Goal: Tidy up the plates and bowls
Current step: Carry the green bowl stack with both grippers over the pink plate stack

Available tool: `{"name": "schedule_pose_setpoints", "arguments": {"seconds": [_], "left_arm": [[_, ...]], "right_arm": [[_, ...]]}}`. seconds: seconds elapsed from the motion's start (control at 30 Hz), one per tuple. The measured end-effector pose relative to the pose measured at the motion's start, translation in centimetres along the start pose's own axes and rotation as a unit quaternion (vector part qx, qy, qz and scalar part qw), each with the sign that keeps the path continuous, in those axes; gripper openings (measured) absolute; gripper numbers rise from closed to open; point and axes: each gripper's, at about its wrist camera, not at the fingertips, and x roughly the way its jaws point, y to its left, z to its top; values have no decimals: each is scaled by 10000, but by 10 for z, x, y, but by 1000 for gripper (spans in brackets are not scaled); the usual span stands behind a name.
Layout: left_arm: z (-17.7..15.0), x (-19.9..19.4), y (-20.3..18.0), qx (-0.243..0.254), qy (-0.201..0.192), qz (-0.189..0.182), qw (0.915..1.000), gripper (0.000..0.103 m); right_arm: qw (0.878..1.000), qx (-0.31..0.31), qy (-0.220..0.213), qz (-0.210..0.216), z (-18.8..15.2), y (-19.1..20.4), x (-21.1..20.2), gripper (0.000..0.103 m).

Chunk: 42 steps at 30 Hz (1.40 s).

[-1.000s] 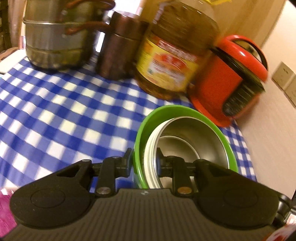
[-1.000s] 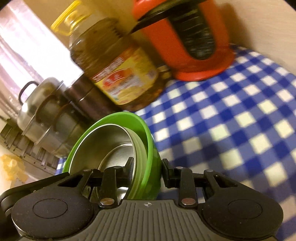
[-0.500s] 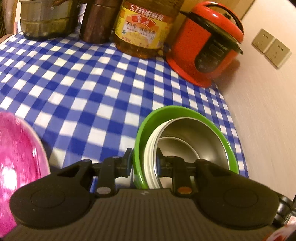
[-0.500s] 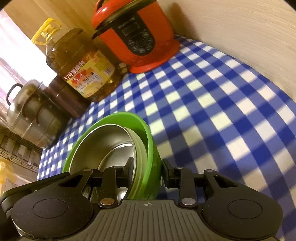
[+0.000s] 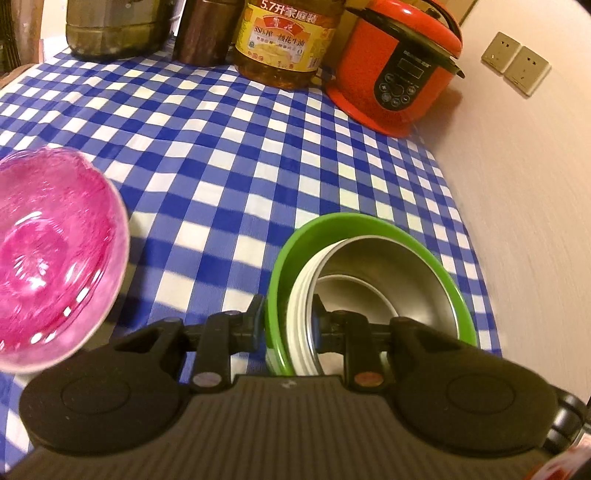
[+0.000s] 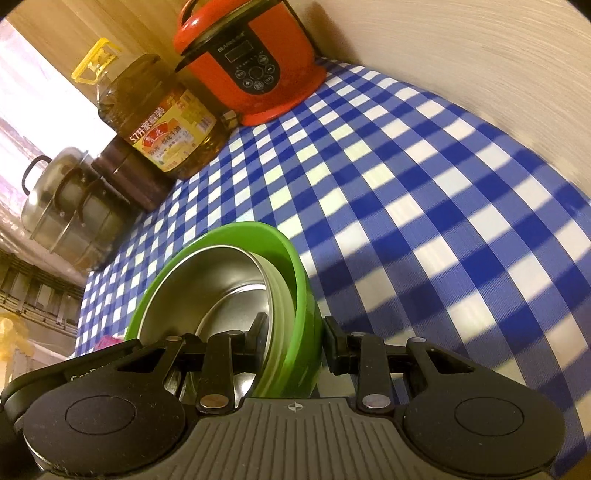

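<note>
Both grippers grip one stack here! The left gripper (image 5: 286,325) pinches the near-left rim of the round green plastic bowl (image 5: 295,240), one finger outside, one inside against the white-rimmed stainless steel bowl (image 5: 391,269) nested in it. The right gripper (image 6: 293,338) clamps the same green bowl (image 6: 295,266) across its right rim, steel bowl (image 6: 207,280) inside. The stack sits low and centre in both views, over the blue-and-white checked table (image 5: 221,129). At the left edge of the left view, a translucent pink glass bowl (image 5: 48,251). Along the top: red electric pressure cooker (image 5: 399,74), big yellow-labelled oil bottle (image 5: 284,40), brown canister (image 5: 207,33), steel steamer pot (image 5: 110,29).
</note>
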Motion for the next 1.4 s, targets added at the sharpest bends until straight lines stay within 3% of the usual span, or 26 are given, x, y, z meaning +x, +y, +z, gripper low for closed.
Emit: {"name": "schedule_pose_setpoints", "arguments": {"seconds": [0.73, 1.4], "left_arm": [[-48, -89, 18, -137, -347, 53, 9993, 21], [-45, -155, 90, -628, -789, 424, 9940, 21]], "right_arm": [[9995, -232, -146, 174, -56, 30, -74, 31], [9944, -792, 102, 697, -83, 111, -68, 31]]}}
